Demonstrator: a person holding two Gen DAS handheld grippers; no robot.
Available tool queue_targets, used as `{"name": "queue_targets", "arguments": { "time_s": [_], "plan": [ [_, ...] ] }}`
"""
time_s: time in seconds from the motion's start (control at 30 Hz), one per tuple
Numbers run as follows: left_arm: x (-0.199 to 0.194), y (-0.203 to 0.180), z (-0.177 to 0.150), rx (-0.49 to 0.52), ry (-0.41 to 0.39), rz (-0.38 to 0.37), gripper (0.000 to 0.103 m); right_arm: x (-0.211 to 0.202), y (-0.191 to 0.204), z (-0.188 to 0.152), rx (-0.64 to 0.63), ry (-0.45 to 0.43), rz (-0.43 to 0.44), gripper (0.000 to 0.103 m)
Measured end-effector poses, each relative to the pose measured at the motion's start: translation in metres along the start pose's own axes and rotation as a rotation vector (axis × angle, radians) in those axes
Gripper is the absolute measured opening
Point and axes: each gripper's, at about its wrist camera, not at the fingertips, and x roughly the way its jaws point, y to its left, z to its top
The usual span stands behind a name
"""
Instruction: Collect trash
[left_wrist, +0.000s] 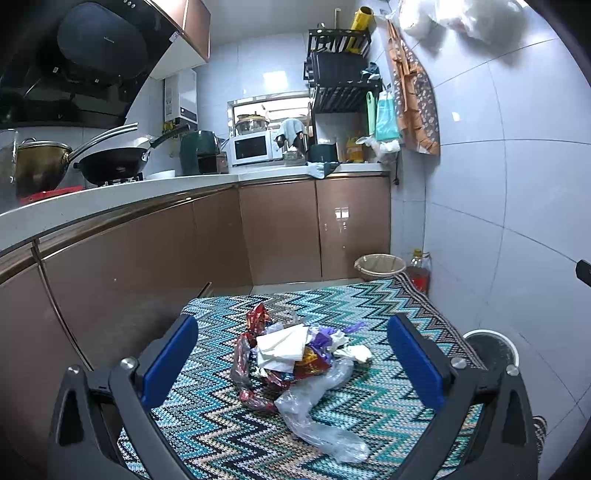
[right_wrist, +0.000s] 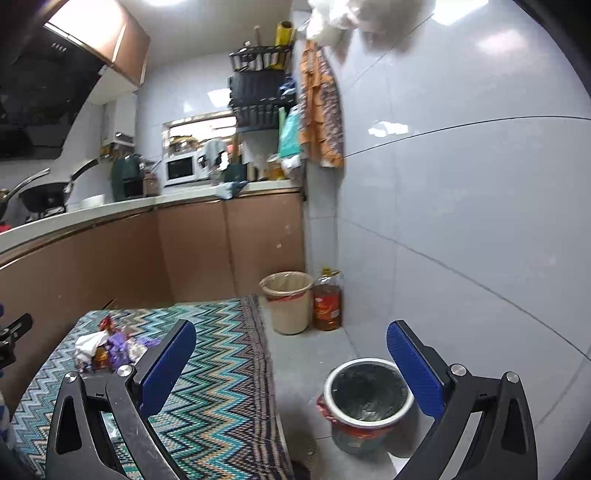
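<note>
Collection not yet begun: left gripper (left_wrist: 291, 362) and right gripper (right_wrist: 291, 362) both gape empty; heap of crumpled wrappers and clear plastic (left_wrist: 295, 358) sits untouched on zigzag mat (left_wrist: 399, 306); judged next: close left on heap, carry to black-lined white-rimmed bin (right_wrist: 367, 395).

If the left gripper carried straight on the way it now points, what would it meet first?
Most likely the trash pile on the zigzag cloth, centred between the open left gripper; depth is hard to judge.

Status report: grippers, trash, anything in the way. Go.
Left gripper open above the trash pile on the mat. Right gripper open, empty, near the bin. Nothing in the way.
</note>
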Motion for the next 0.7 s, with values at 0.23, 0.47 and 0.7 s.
{"name": "queue_targets", "arguments": {
  "time_s": [0.23, 0.47, 0.7],
  "plan": [
    [0.033, 0.043, -0.013, -0.029, 0.083, 0.035, 0.103, 0.039, 0.032, -0.004, -0.053, 0.083, 0.149, 0.103],
    [0.062, 0.080, -0.050, -0.032, 0.243, 0.003, 0.102, 0.092, 0.072, -0.022, -0.099, 0.246, 0.319, 0.072],
    [0.099, 0.084, -0.067, -0.091, 0.355, -0.130, 0.082, 0.150, 0.113, -0.041, -0.103, 0.408, 0.473, 0.055]
  ]
}}
